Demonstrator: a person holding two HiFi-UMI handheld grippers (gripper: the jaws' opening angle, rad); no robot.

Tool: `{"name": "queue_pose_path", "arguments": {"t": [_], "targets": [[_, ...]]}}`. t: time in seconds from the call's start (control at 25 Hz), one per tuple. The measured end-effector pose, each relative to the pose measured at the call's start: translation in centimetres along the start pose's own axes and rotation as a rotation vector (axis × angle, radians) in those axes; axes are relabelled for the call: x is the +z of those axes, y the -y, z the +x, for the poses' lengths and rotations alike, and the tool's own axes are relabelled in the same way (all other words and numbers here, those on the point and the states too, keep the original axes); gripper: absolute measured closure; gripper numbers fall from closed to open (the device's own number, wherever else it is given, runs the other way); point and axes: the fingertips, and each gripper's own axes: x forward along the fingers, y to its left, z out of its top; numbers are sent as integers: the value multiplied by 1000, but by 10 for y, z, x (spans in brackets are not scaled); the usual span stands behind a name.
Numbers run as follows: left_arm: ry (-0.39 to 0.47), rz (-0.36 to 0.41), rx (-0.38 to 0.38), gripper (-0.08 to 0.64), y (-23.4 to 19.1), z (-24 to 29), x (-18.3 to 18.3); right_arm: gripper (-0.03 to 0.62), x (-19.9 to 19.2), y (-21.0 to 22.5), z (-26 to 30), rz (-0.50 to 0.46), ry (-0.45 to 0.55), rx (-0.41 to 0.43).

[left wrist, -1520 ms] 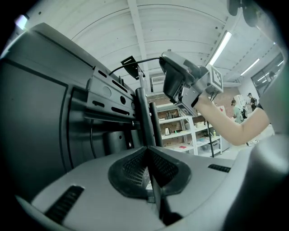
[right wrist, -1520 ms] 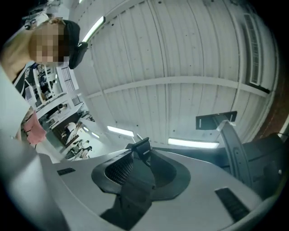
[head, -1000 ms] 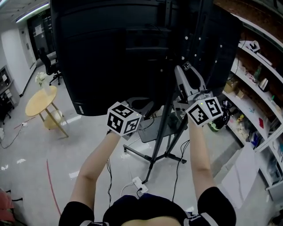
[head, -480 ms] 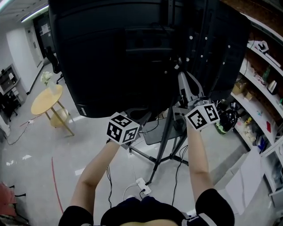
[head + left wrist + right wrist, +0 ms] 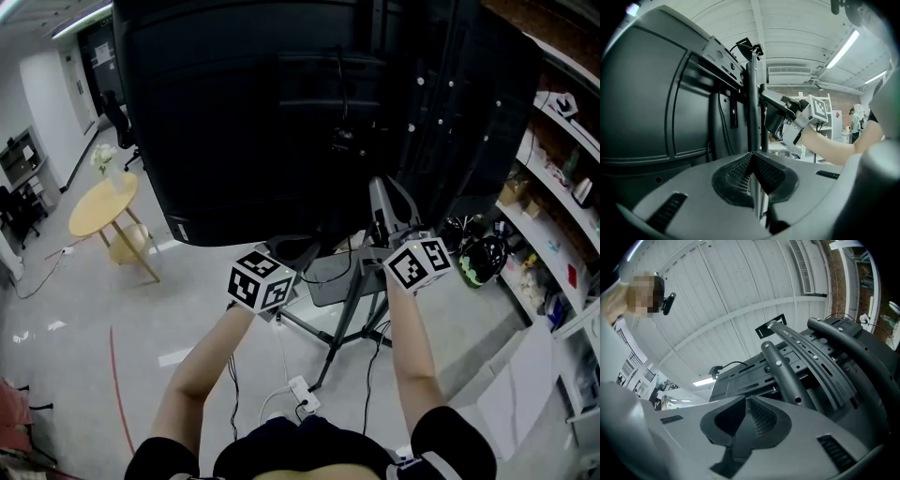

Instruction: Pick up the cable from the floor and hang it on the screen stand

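Both tools are raised behind the big dark screen [image 5: 253, 122], close to the upright of the screen stand [image 5: 349, 298].

The left hand-held gripper [image 5: 752, 157] has its 2 jaws narrow, the tips meeting, and no lead shows between them. The right hand-held gripper [image 5: 746, 401] points up at the mounting bracket [image 5: 820, 366]. Its jaws have just been closing and now stand together, with nothing visible between the pads.

A thin black cable [image 5: 715, 369] with a small dark end piece lies across the top of that bracket, touching it and well above the floor [image 5: 187, 309]. I judge this to be the task's cable, already draped on the stand and let go. I cannot be sure, because other black leads and a white power strip [image 5: 300, 394] lie at the stand's feet.

The cable looks light, limp and smooth-skinned. It will sag to both sides of any grip and can slide through a loose pinch. The best hold is on the cord itself just behind the end piece, or on a gathered loop, squeezed firmly across the cord. The end piece is the heavier part. If it hangs long on 1 side, it could drag the rest off the bracket.
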Motion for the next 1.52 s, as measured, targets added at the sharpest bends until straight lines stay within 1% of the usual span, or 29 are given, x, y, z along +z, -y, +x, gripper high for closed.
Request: {"name": "queue_pose_path", "arguments": {"t": [0.12,0.24,0.4,0.56,0.76,0.84,0.92,1.08,1.16,1.32,1.52], "targets": [[29,-4,20,552,-3,-4,-1,552,-17,-1,-12,26,-24,-18],[52,-1,41,552,-3,-11,-1,552,-33,-10,-25,72,-62,-39],[95,14,61,552,4,-22,2,554,-54,-37,-43,115,-128,-50],[152,28,79,552,18,-36,1,554,-82,-66,-68,171,-228,-110],[198,-46,121,552,41,-60,-27,554,-117,-103,-114,237,-365,-185],[203,-71,122,552,52,-66,-39,554,-127,-111,-130,219,-429,-215],[197,-89,130,552,59,-70,-49,559,-128,-116,-141,173,-469,-229],[199,-127,157,552,61,-74,-56,568,-117,-120,-150,110,-461,-240],[194,-126,162,552,61,-76,-57,568,-113,-121,-152,96,-455,-243],[178,-124,165,552,63,-80,-59,568,-109,-124,-157,95,-463,-247],[150,-135,147,552,66,-81,-67,568,-112,-127,-161,91,-478,-246]]}}
